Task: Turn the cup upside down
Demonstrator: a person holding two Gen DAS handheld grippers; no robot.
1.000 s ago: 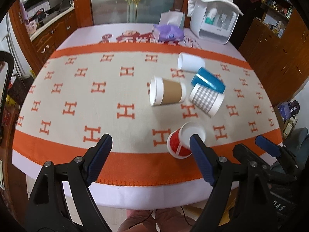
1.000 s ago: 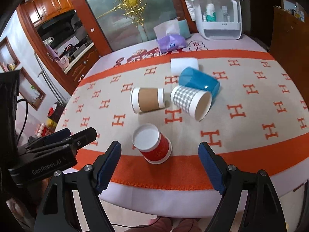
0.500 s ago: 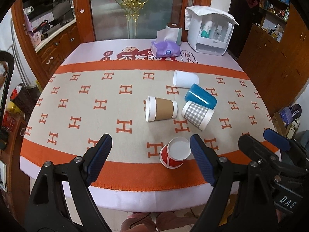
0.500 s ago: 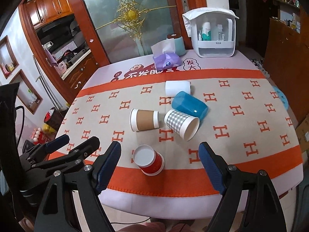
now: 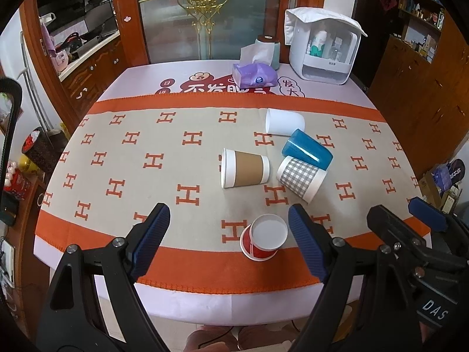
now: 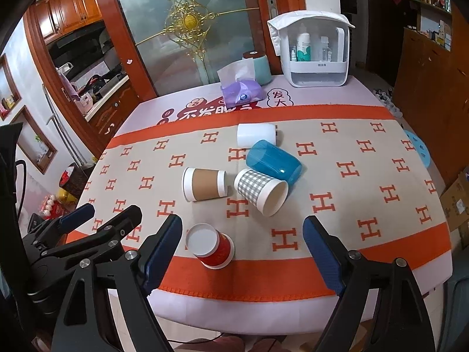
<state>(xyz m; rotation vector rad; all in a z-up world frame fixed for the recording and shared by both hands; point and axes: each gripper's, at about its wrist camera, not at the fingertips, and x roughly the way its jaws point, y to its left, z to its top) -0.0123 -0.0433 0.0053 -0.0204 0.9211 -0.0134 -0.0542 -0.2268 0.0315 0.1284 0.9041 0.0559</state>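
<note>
Nearest the cameras, both tongs are spread wide and hold nothing. The left gripper (image 5: 225,234) hangs over the near table edge; the right gripper (image 6: 241,245) does likewise, just to its right, with the left tool's body visible at about 8 o'clock in the right wrist view.

Next out, on the near orange band of the table runner (image 5: 123,158), stands the red cup (image 5: 263,242) — white base uppermost, mouth apparently down, leaning slightly. In the left wrist view it sits just inside the right-hand finger; in the right wrist view the same cup (image 6: 212,246) lies at about 10 o'clock from the gap's centre, close to the left-hand finger. Neither tool touches it. By its pose this cup appears already flipped.

Farther on, near mid-table, four cups lie on their sides: the brown-sleeved cup (image 5: 244,171), the grey checked cup (image 5: 300,179) at its 3 o'clock, the blue cup (image 5: 307,151) against the checked one at 12 o'clock, and the white cup (image 5: 284,121) beyond that. None is inverted.

Farthest, by the back edge, are a purple tissue pack (image 5: 254,77) and a white storage box (image 5: 324,50).

Judged progress: at most one cup done — if the task covers the others, four remain, each needing a grasp, a turn and a set-down on its rim.
</note>
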